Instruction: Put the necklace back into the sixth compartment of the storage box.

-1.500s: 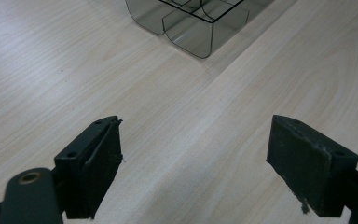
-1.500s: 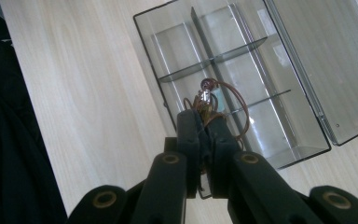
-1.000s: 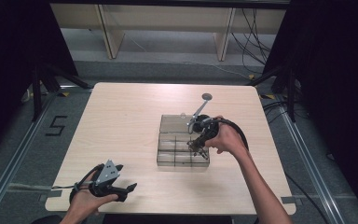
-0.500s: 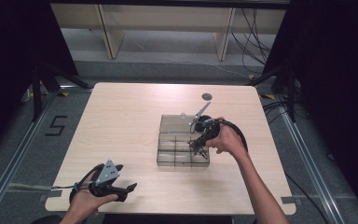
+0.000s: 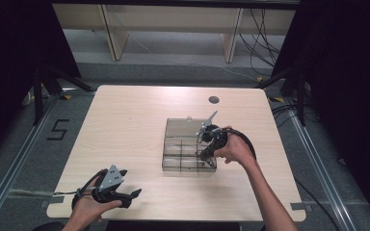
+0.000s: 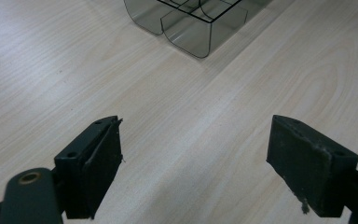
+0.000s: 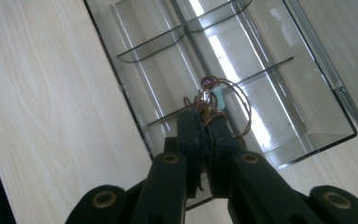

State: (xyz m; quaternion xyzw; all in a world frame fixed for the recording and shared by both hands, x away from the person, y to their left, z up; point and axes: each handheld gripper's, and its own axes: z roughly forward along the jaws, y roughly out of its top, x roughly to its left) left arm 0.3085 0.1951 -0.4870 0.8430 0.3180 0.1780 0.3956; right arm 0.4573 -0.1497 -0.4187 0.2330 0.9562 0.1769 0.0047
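high view, table: light wood table [image 5: 125, 125], dark round mark [image 5: 214, 100] near its far edge.
high view, box: clear smoky compartment box [image 5: 183, 151] right of centre, lid [image 5: 185, 127] flipped open toward the far side; compartments look bare from here, contents too small to tell.
high view, right gripper: right gripper [image 5: 206, 153] tipped down into the box's near right part, person's right hand [image 5: 236, 149] on it.
high view, left gripper: left gripper [image 5: 136, 193] at the near left edge, held in the left hand [image 5: 89, 207], well apart from the box.
left gripper view, jaws: spread wide, nothing between them, bare table below.
left gripper view, box: rounded corner of the box [image 6: 191, 32] at top; the cells in sight are bare.
right gripper view, jaws: pressed together on a thin reddish-brown wire loop [image 7: 235, 100] with a small pale blue piece [image 7: 218, 98] and a dark bead at the tips.
right gripper view, wire location: hangs over a box compartment [image 7: 279, 107] next to a divider; cannot tell if it touches the floor.
right gripper view, other cells: neighbouring compartments [image 7: 154, 28] bare, lid edge [image 7: 340, 88] at right.
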